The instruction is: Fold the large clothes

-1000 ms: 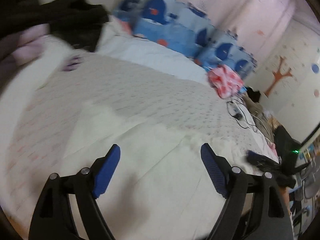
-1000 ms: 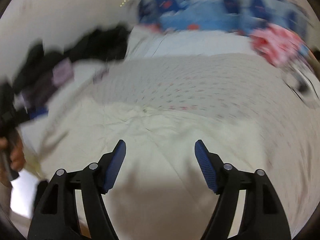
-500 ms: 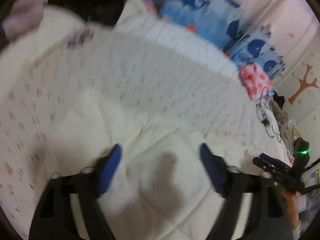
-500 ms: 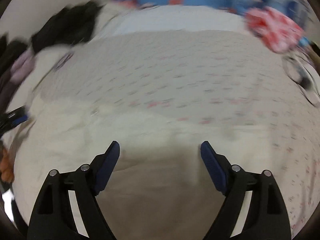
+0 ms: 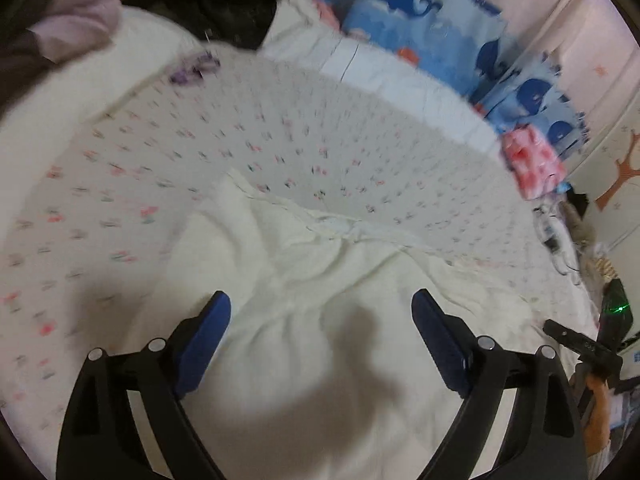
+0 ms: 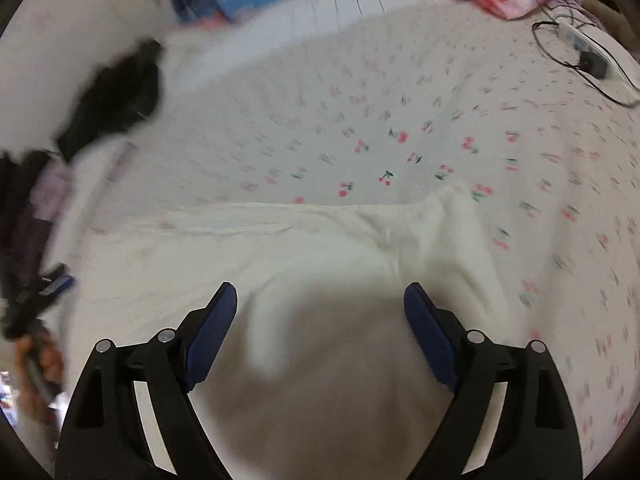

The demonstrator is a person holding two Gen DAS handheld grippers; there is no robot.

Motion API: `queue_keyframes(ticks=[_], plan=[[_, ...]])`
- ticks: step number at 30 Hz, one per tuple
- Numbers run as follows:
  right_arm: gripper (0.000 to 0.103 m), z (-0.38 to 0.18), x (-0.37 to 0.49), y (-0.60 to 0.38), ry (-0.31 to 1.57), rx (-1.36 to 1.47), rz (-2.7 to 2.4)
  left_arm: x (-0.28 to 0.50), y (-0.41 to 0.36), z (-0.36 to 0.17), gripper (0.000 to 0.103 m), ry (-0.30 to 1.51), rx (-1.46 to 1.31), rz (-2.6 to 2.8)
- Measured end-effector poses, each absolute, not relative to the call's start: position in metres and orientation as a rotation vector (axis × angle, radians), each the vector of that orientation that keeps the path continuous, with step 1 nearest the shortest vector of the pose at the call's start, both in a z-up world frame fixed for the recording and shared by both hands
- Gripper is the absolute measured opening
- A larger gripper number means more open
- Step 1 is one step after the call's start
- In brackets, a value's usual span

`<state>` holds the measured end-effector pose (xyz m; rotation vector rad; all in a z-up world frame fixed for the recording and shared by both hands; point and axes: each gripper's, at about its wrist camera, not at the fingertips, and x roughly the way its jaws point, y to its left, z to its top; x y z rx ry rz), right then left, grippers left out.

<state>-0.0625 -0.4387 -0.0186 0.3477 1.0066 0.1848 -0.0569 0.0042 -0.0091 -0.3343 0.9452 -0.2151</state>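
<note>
Soft indoor light, heavy motion blur in both views — fisheye bending at edges, dark vignetted corners

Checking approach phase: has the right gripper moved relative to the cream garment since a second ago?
Yes. The right gripper has closed in on the cream garment, jaws just opening, nothing between them; the waistband now sits nearer its fingertips.

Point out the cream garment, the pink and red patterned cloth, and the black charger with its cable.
cream garment (image 5: 360,280): left wrist view, on its wrinkled middle.
pink and red patterned cloth (image 5: 534,162): left wrist view, on the middle of the bundle.
black charger (image 6: 595,63): right wrist view, on the plug body beside its cable.
</note>
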Motion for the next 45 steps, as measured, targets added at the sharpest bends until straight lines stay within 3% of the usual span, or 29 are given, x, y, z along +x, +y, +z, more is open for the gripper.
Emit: queue_keyframes(ticks=[4, 9, 15, 20, 24, 33, 35, 37, 42, 45], plan=[[0.091, -0.008, -0.153, -0.484, 0.936, 0.477, 0.229, -0.117, 0.044, 0.007, 0.093, 0.952, -0.321, -0.191], [0.092, -0.052, -0.256, -0.532, 0.951, 0.801, 0.256, -0.188, 0.099, -0.003, 0.095, 1.0, -0.49, -0.118], [0.092, -0.092, -0.286, -0.531, 0.912, 1.175, 0.512, -0.224, 0.103, -0.02, 0.095, 1.034, -0.647, -0.159], [0.089, -0.09, -0.267, -0.516, 0.904, 1.186, 0.511, -0.23, 0.083, -0.035, 0.095, 1.074, -0.758, -0.226], [0.077, -0.052, -0.268, -0.51, 0.75, 1.149, 0.571, -0.231, 0.073, -0.044, 0.095, 1.093, -0.837, -0.283], [0.078, -0.064, -0.269, -0.506, 0.857, 1.095, 0.481, -0.206, 0.041, -0.071, 0.095, 1.16, -0.922, -0.369], [0.069, -0.066, -0.268, -0.506, 0.841, 1.098, 0.467, -0.198, 0.034, -0.072, 0.095, 1.162, -0.884, -0.352], [0.031, -0.061, -0.265, -0.503, 0.814, 1.084, 0.436, -0.192, 0.032, -0.077, 0.094, 1.159, -0.862, -0.291], [0.025, -0.034, -0.274, -0.5, 0.721, 1.004, 0.458, -0.211, 0.029, -0.042, 0.045, 0.998, -0.77, -0.34], [0.025, -0.037, -0.277, -0.505, 0.747, 1.008, 0.443, -0.216, 0.032, -0.036, 0.043, 0.98, -0.77, -0.383]])
